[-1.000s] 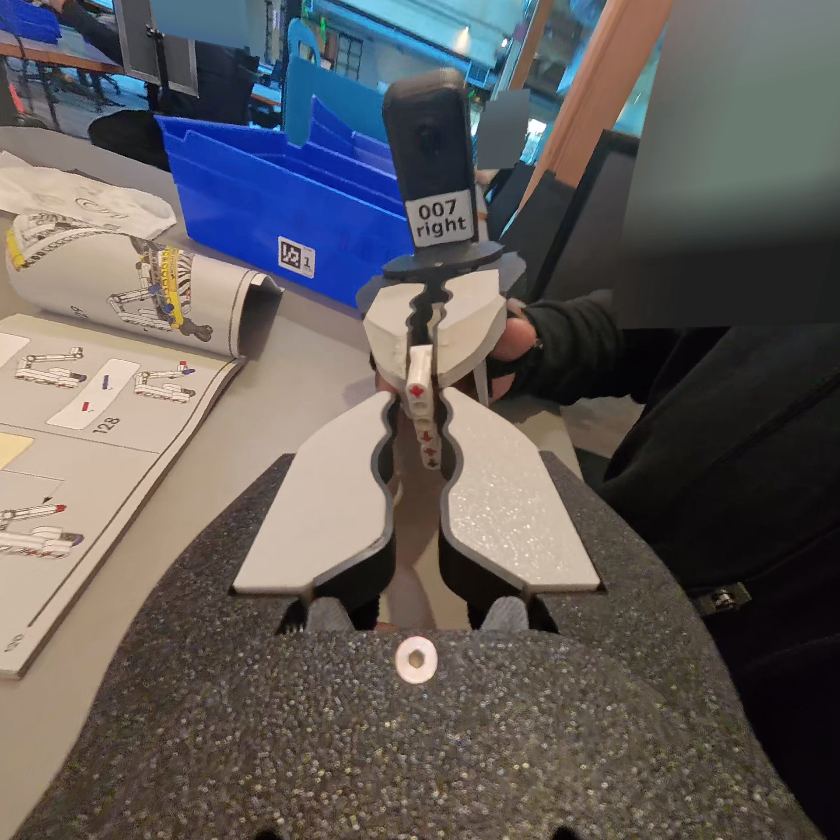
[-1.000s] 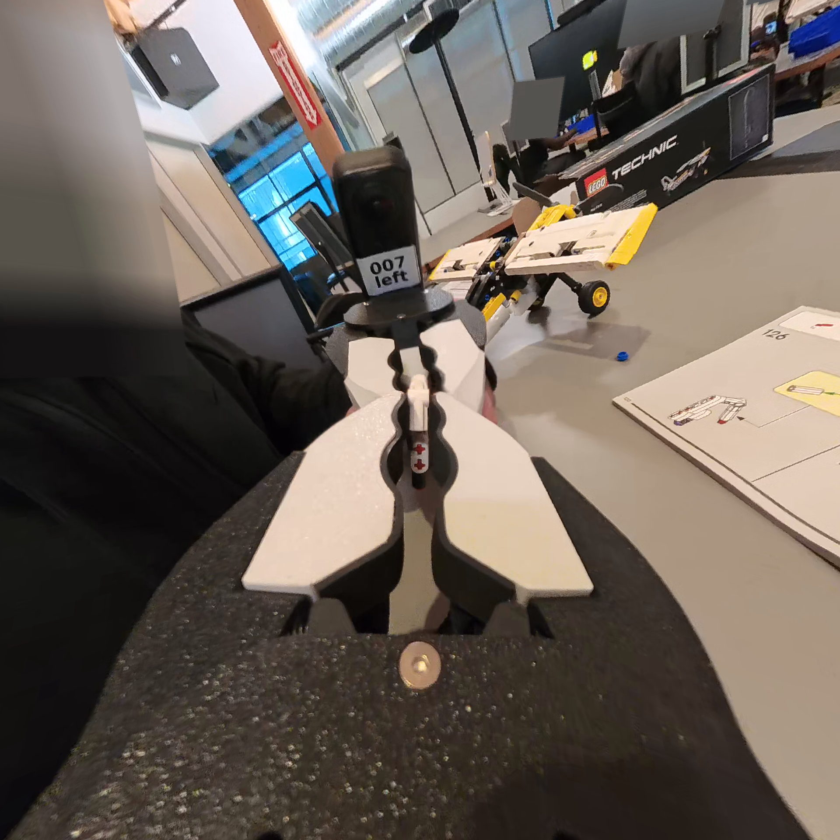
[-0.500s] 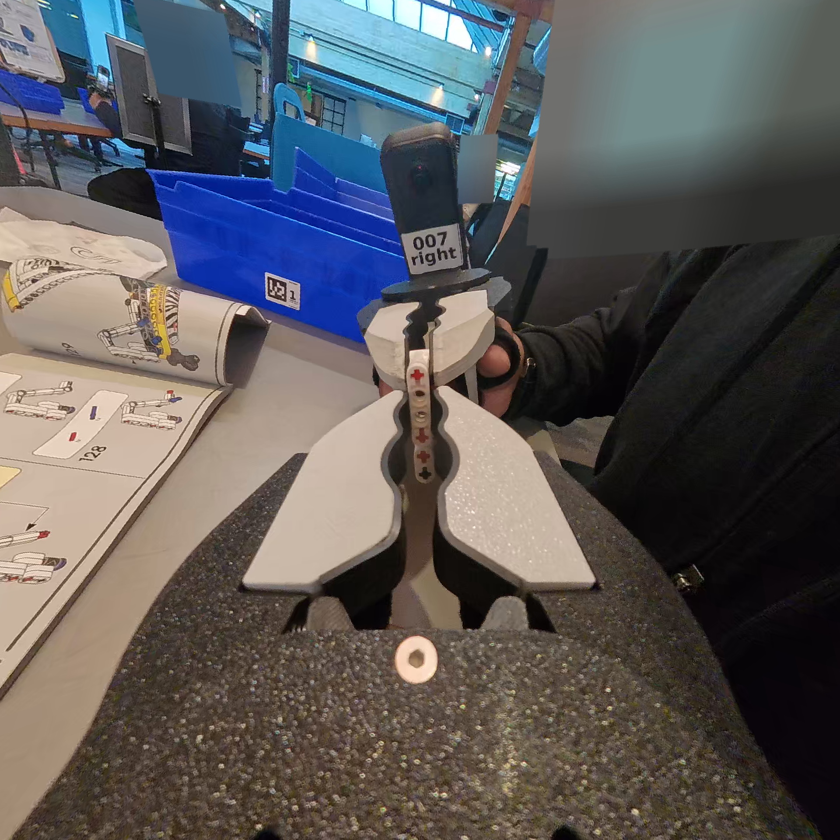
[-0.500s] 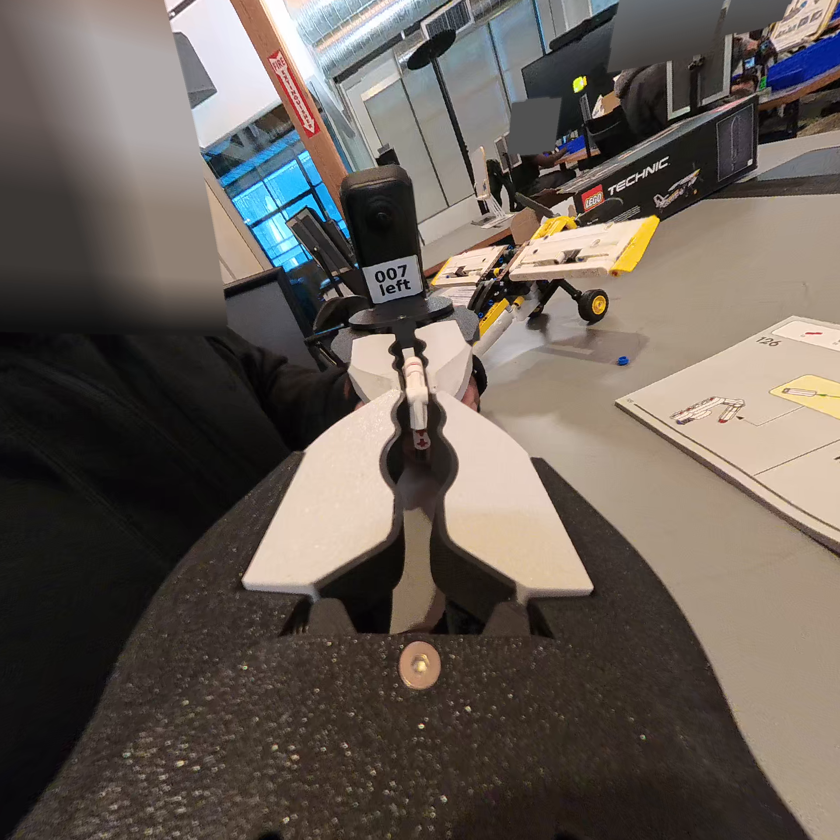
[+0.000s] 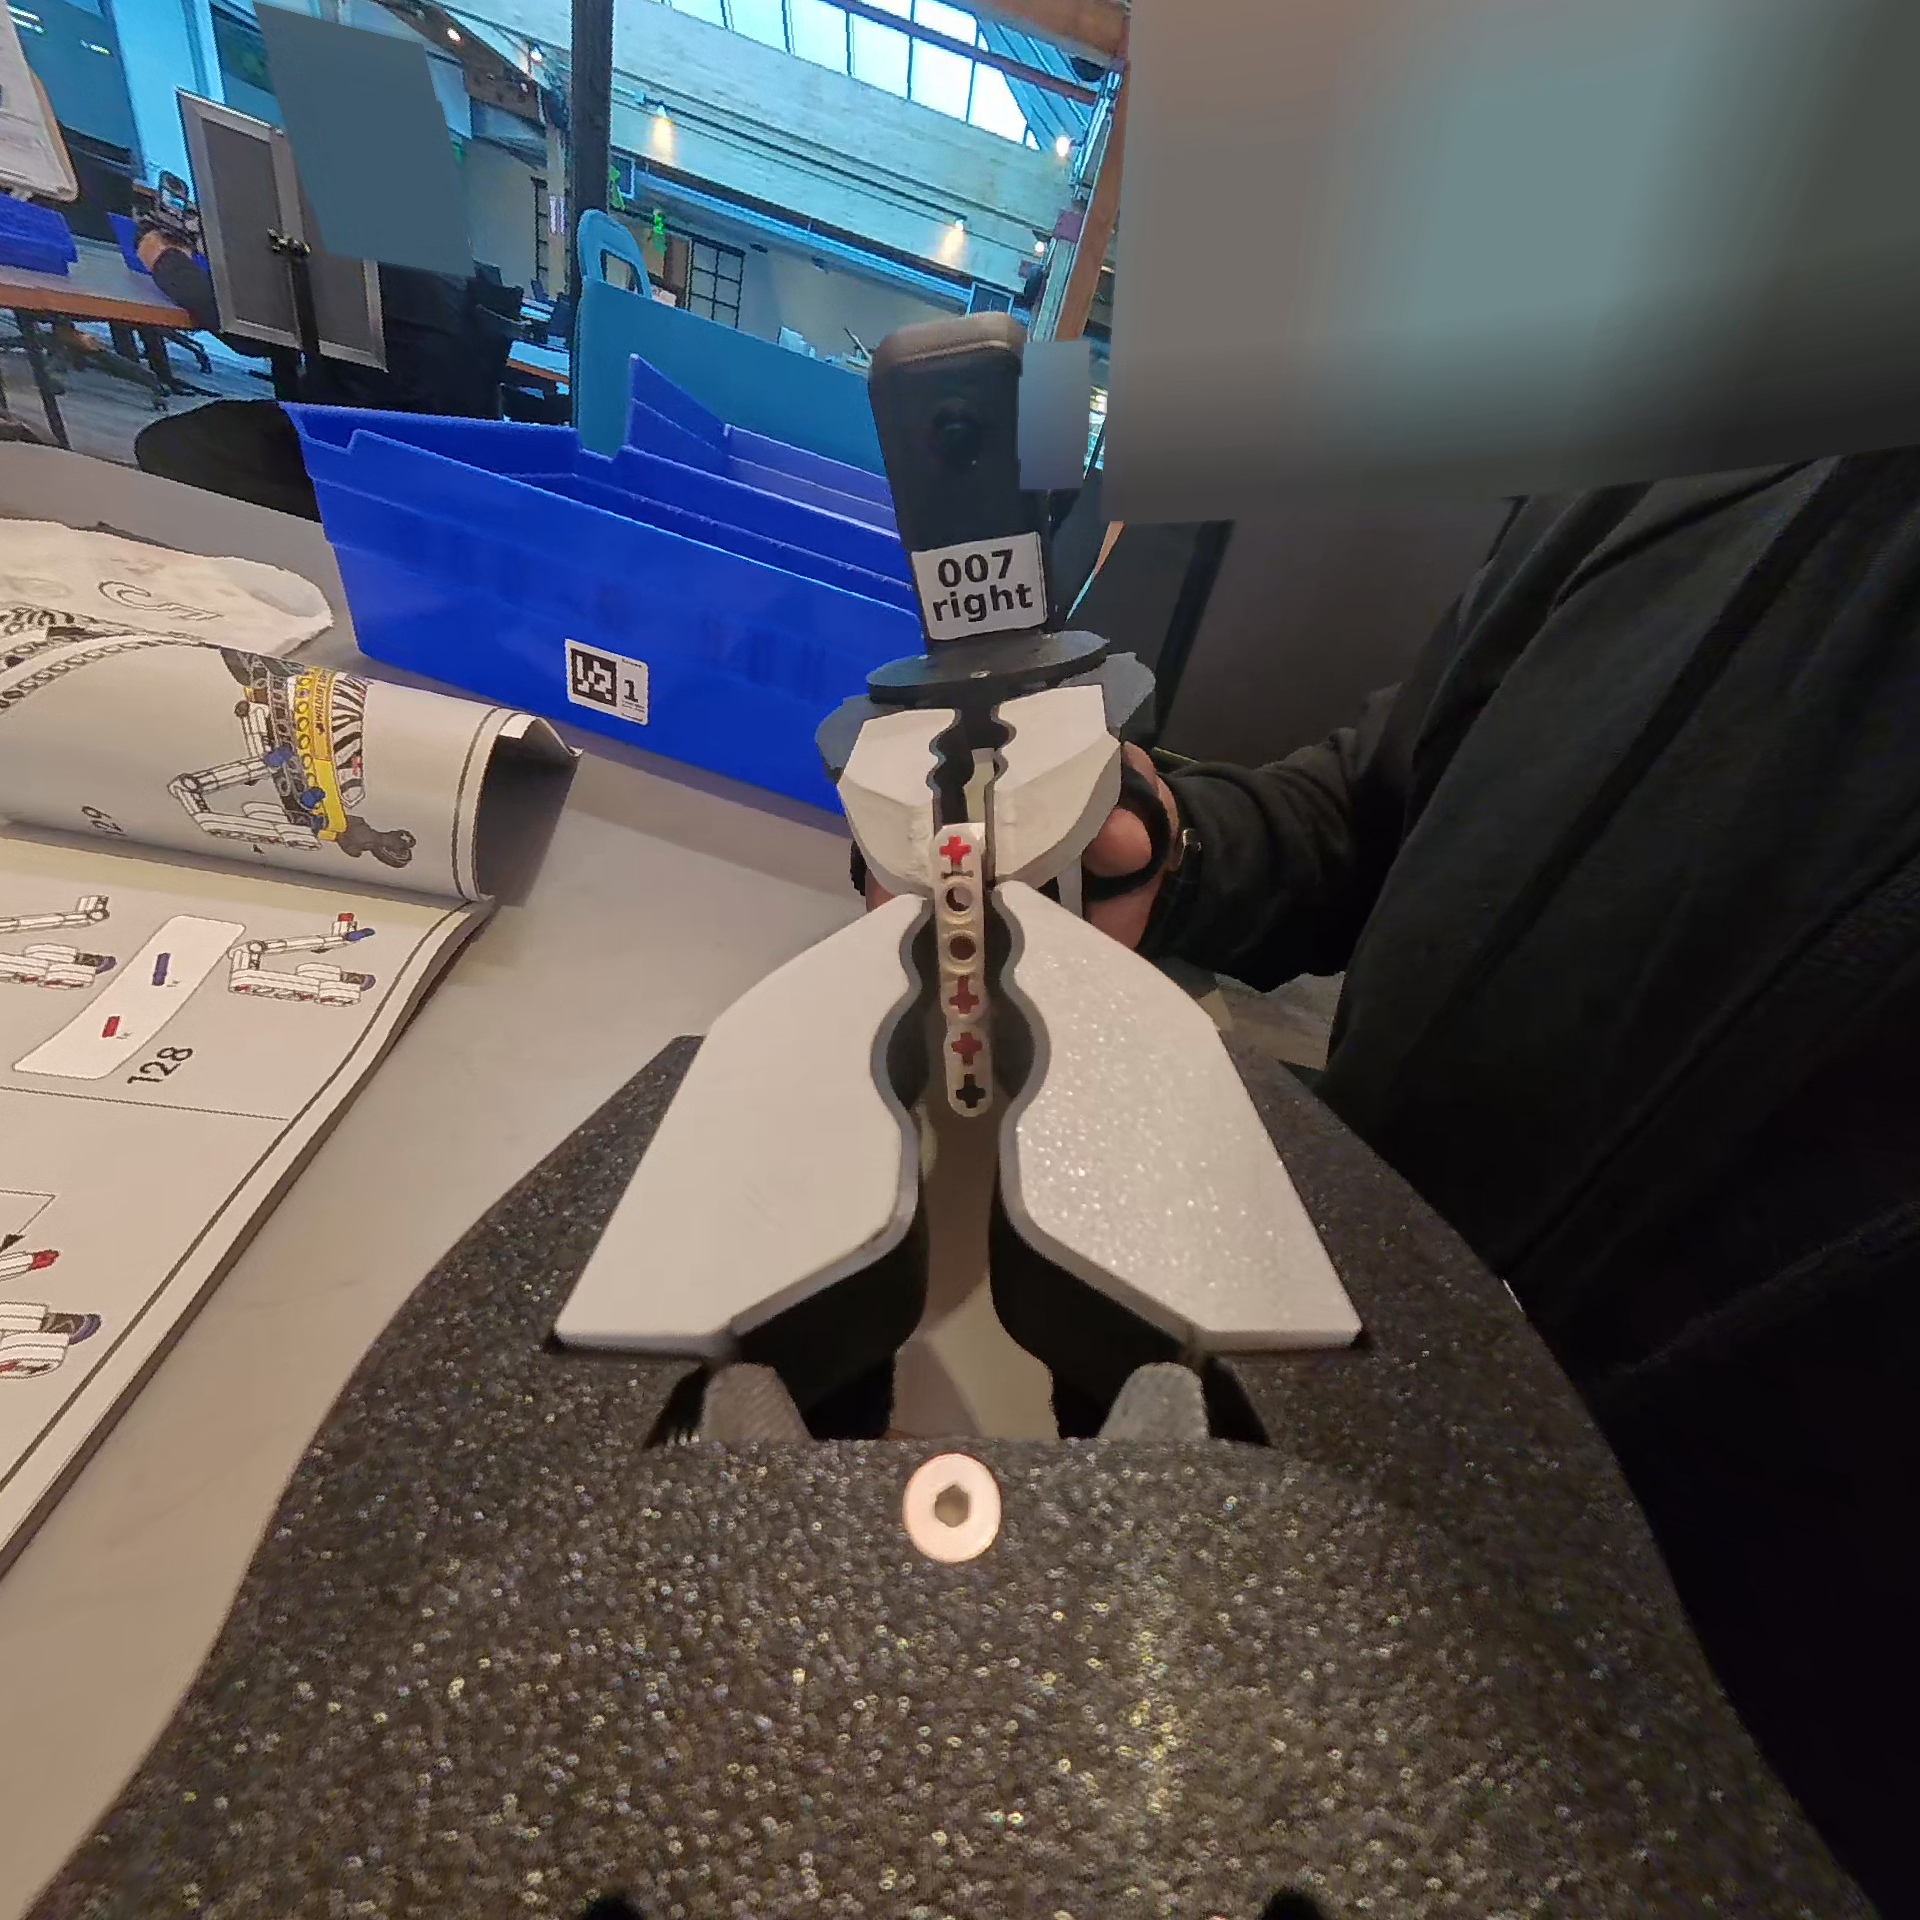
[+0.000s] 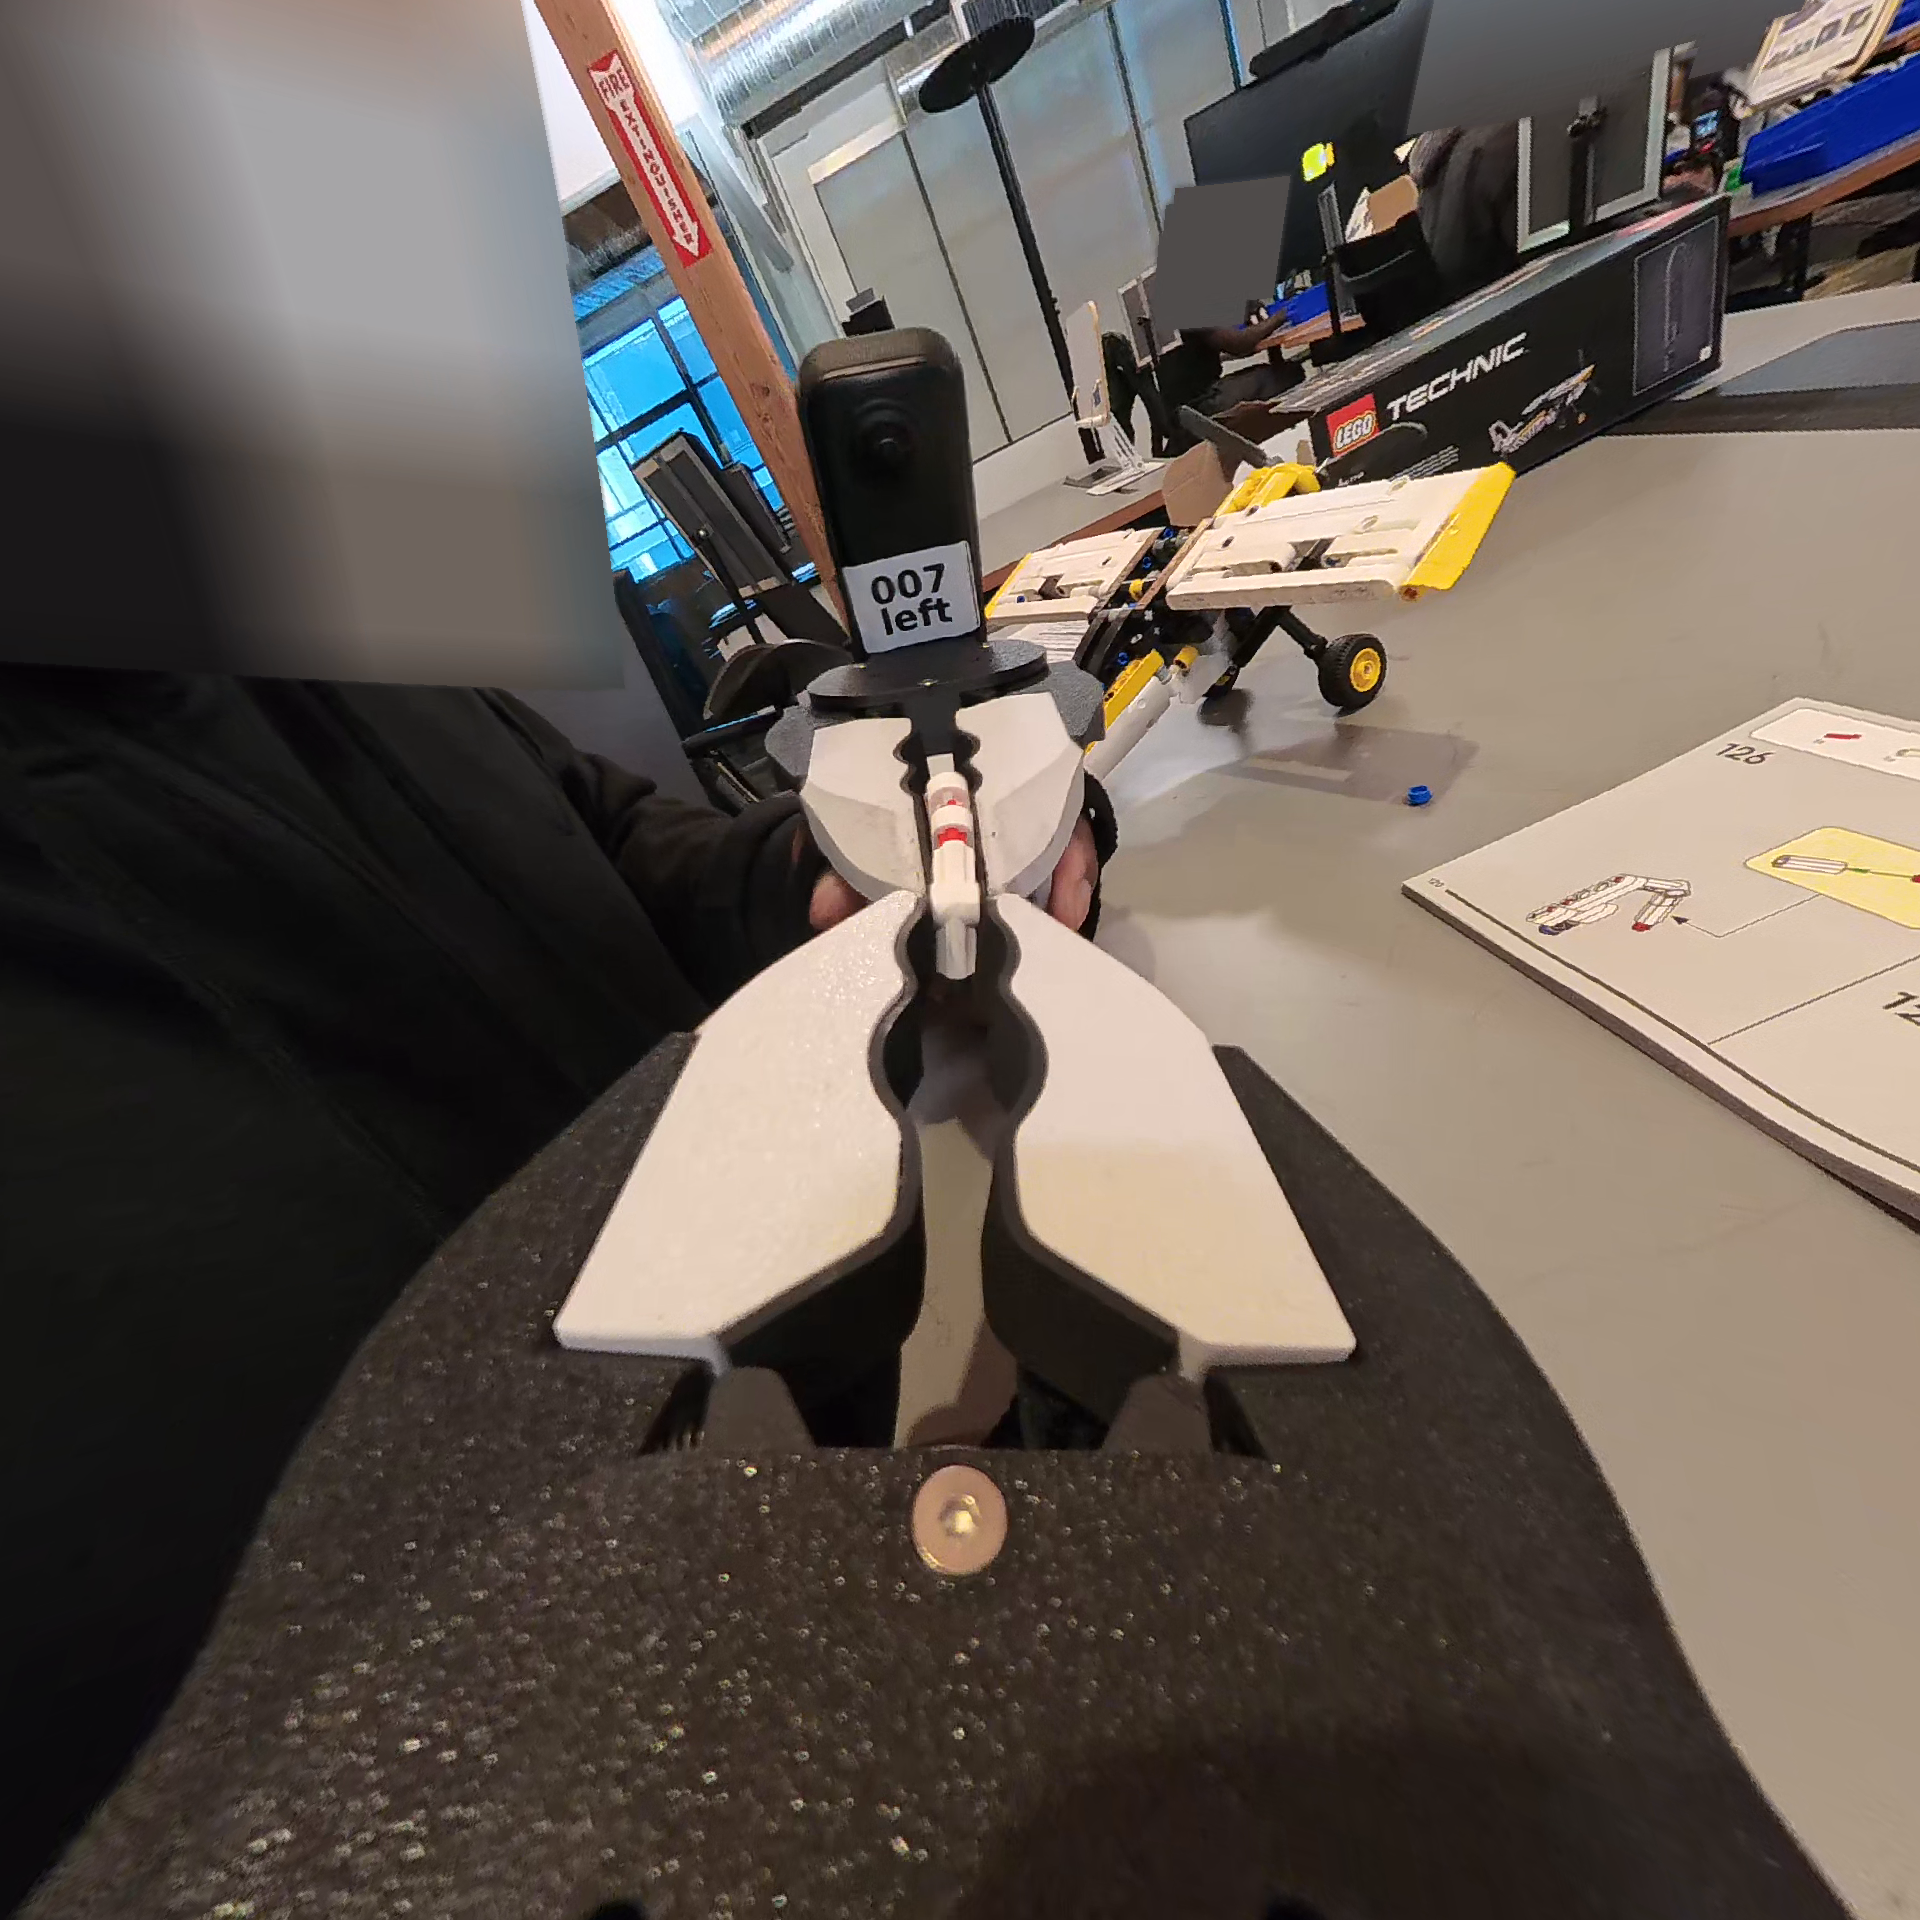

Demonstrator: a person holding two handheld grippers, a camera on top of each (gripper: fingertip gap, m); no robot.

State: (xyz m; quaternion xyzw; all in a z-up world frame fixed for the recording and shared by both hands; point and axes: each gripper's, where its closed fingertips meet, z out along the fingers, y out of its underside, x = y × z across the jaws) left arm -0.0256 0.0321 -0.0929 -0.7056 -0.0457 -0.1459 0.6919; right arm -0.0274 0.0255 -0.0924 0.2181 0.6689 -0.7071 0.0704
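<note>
Facing tip to tip | white beam [image 5: 961, 971] clamped by left gripper [image 5: 961, 914] and right gripper [image 6: 951, 925] | grips best kept level, squeezed evenly, above grey table [image 6: 1455, 1091].

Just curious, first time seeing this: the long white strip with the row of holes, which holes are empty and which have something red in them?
On the white beam, the second and third holes from the far end are round and empty; the far-end hole and the next two hold red crosses, and the nearest is dark.

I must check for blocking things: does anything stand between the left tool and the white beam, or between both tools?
Nothing visible does. The left tool is closed on the white beam, whose far end sits in the right tool. The booklet and blue bin lie aside.
</note>
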